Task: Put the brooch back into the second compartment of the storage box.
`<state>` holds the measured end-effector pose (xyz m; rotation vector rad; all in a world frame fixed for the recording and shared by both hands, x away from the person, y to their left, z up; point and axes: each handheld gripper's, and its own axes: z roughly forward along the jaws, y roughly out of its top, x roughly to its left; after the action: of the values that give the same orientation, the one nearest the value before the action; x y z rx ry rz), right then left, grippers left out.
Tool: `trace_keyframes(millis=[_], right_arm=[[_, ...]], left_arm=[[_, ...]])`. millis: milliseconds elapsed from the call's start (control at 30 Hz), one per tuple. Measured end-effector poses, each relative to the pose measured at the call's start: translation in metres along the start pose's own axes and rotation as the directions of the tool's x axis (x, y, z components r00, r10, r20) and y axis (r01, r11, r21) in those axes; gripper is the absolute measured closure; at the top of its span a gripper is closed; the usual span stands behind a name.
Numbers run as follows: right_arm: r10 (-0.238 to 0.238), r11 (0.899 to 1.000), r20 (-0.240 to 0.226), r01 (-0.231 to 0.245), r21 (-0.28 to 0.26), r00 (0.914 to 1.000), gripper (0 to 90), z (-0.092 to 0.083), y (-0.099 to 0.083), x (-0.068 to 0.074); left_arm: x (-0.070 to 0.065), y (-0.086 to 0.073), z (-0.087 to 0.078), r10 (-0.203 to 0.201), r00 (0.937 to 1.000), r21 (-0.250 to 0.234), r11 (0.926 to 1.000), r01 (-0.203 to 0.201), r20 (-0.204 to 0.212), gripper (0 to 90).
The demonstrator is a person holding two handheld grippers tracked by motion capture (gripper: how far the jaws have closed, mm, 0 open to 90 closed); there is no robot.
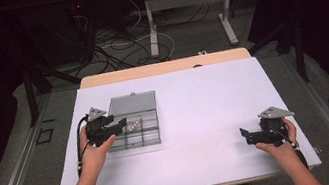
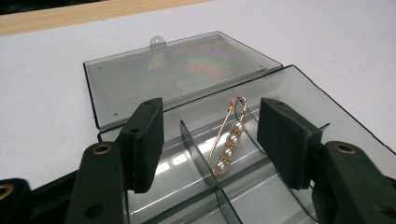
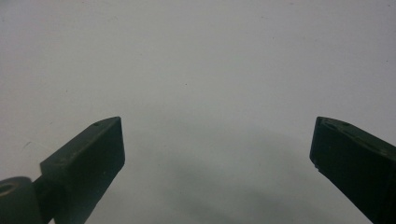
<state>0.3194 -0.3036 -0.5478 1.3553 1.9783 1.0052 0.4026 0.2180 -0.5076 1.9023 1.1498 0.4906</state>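
Two grippers are held low over the table [image 1: 205,166]. The left gripper [image 2: 210,140] leans over the near edge of the clear box [image 2: 299,93], its jaws spread and gripping nothing. Between them and just beyond lies the pin [image 2: 227,140]: gold wire threaded with four pearls, propped on a divider, its looped end pointing away. Farther right, the right gripper [image 3: 217,149] gapes wide over bare tabletop.

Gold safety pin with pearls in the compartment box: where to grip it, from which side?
Grip the gold pearl-beaded safety pin across its beaded middle, coming from above with the left gripper. It leans tilted against a divider of the open smoky clear plastic compartment box, looped end up, so the walls likely block a side approach. The jaws stand open with the pin between them, untouched.
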Motion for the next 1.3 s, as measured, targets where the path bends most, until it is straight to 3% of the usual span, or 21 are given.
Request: trace_keyframes(millis=[267,433,600,867,1067,1300], right_arm=[[0.002,1.0,-0.002,-0.002,-0.001,1.0,2.6,0.0,0.0,0.0],[0.0,1.0,-0.005,0.0,-0.001,1.0,2.6,0.0,0.0,0.0],[0.001,1.0,-0.005,-0.001,-0.002,1.0,2.6,0.0,0.0,0.0],[-0.008,1.0,0.0,0.008,-0.012,1.0,2.6,0.0,0.0,0.0],[0.005,1.0,-0.004,-0.005,-0.006,1.0,2.6,-0.001,0.0,0.0],[0.003,1.0,0.006,-0.003,-0.011,1.0,2.6,-0.001,0.0,0.0]], left_arm=[[0.001,0.0,-0.011,0.025,0.9997,-0.022,0.9994,-0.025,-0.008,34.0],[-0.001,-0.002,-0.017,0.017,0.9999,-0.025,0.9995,-0.017,0.0,30.4],[-0.002,-0.006,-0.022,-0.019,0.9996,-0.009,0.9998,0.019,0.021,29.8],[-0.002,-0.013,-0.033,-0.005,0.9999,-0.03,0.9995,0.006,0.015,17.4],[0.0,-0.02,-0.042,-0.038,0.9991,-0.041,0.9984,0.039,0.018,14.7],[0.005,-0.029,-0.055,-0.082,0.9964,-0.058,0.9948,0.083,0.021,3.5]])
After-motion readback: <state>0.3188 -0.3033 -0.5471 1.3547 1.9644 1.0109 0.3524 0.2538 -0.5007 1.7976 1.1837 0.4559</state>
